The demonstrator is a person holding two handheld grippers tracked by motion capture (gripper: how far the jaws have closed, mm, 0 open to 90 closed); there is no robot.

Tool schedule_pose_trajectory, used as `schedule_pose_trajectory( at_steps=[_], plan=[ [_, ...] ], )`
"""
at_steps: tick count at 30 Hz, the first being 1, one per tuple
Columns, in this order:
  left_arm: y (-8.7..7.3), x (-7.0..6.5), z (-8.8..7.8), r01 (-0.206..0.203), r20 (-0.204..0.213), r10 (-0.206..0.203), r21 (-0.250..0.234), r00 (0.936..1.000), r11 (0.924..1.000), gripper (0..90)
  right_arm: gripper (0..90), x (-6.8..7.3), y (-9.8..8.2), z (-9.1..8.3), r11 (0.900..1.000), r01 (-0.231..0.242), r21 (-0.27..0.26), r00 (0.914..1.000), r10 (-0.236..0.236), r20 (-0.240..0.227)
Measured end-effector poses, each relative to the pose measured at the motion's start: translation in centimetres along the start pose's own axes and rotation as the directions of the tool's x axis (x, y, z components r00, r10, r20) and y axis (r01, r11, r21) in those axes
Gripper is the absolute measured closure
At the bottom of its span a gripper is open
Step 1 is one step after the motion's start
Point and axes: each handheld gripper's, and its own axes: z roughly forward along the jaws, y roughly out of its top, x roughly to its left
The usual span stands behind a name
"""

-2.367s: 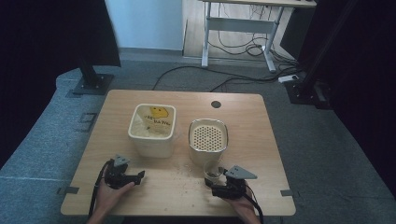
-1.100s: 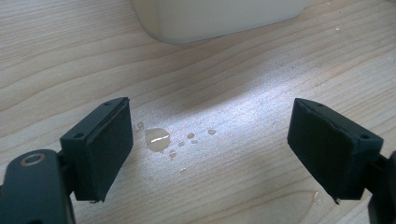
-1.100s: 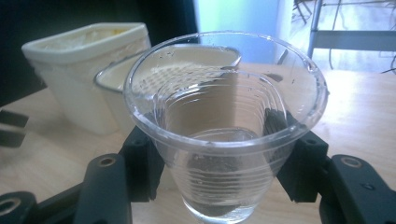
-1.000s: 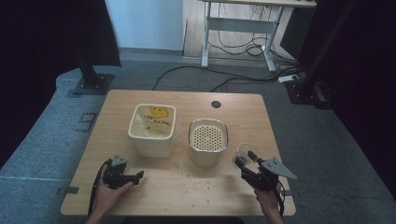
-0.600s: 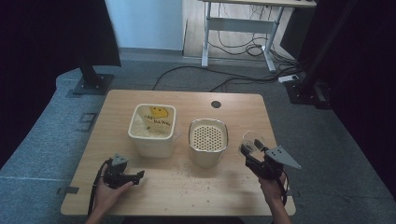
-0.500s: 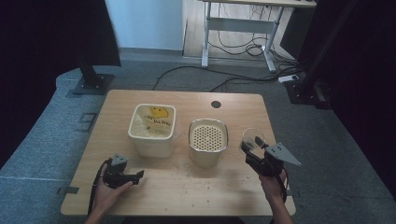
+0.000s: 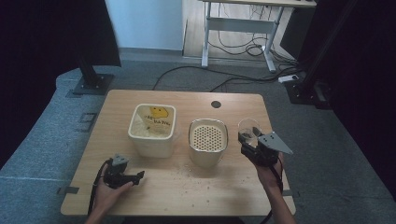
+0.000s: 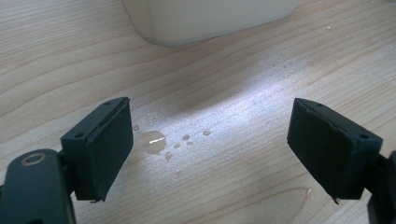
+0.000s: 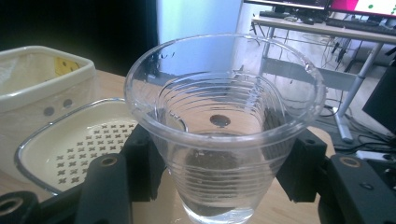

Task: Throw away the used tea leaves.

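Clear ribbed cup (image 9: 224, 135), cream strainer (image 7: 208, 140) (hole-dotted).

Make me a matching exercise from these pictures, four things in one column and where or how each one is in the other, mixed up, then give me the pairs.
Things:
1. clear plastic cup
2. left gripper
3. strainer container
4. yellow-label tub

States or places:
A. jaws open over small droplets on the wood
B. clamped between the jaws of the right gripper
C. at the table's middle, perforated insert on top
D. left of the perforated one

Pairs: 1-B, 2-A, 3-C, 4-D
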Motion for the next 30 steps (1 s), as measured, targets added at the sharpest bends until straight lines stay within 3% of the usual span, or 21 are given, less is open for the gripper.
schedule_pose_trajectory(
  at_steps=[12, 14, 16, 19, 22, 25, 28, 29, 30],
  plan=[
    [0.0, 0.0, 0.1, -0.002, 0.001, 0.002, 0.003, 1.0, 1.0, 14.5, 41.7, 0.9, 0.5, 1.7, 0.993, 0.097, 0.073, 0.9929, -0.102, 0.062],
    [0.0, 0.0, 0.0, -0.001, 0.001, 0.001, 0.003, 1.0, 1.0, 14.5, 41.7, 1.2, 0.7, 1.8, 0.986, 0.143, 0.084, 0.9849, -0.15, 0.087],
    [0.0, 0.0, 0.0, -0.001, 0.001, 0.001, 0.003, 1.0, 1.0, 14.5, 41.7, 1.7, 1.0, 2.0, 0.974, 0.204, 0.102, 0.9701, -0.215, 0.113],
    [0.0, 0.0, 0.0, -0.002, 0.001, 0.002, 0.006, 1.0, 1.0, 14.6, 41.7, 2.0, 1.1, 2.2, 0.969, 0.222, 0.112, 0.9651, -0.235, 0.116],
    [0.0, 0.0, 0.0, -0.004, 0.002, 0.004, 0.003, 1.0, 1.0, 14.6, 41.9, 2.1, 1.2, 2.5, 0.968, 0.222, 0.116, 0.9661, -0.234, 0.108],
    [0.0, 0.0, 0.0, -0.001, 0.002, 0.001, 0.003, 1.0, 1.0, 14.6, 42.0, 2.2, 1.2, 2.8, 0.962, 0.242, 0.13, 0.9596, -0.257, 0.114],
    [0.0, 0.1, 0.0, 0.0, 0.002, 0.0, 0.0, 1.0, 1.0, 14.6, 42.1, 2.5, 1.4, 3.1, 0.95, 0.278, 0.146, 0.9469, -0.296, 0.126],
    [0.0, 0.1, 0.0, 0.0, 0.002, 0.0, 0.001, 1.0, 1.0, 14.5, 42.2, 2.7, 1.6, 3.3, 0.935, 0.315, 0.16, 0.9311, -0.338, 0.138],
    [0.0, 0.1, 0.0, 0.0, 0.001, 0.0, 0.001, 1.0, 1.0, 14.5, 42.2, 2.7, 1.6, 3.3, 0.935, 0.315, 0.16, 0.9311, -0.338, 0.138]
  ],
)
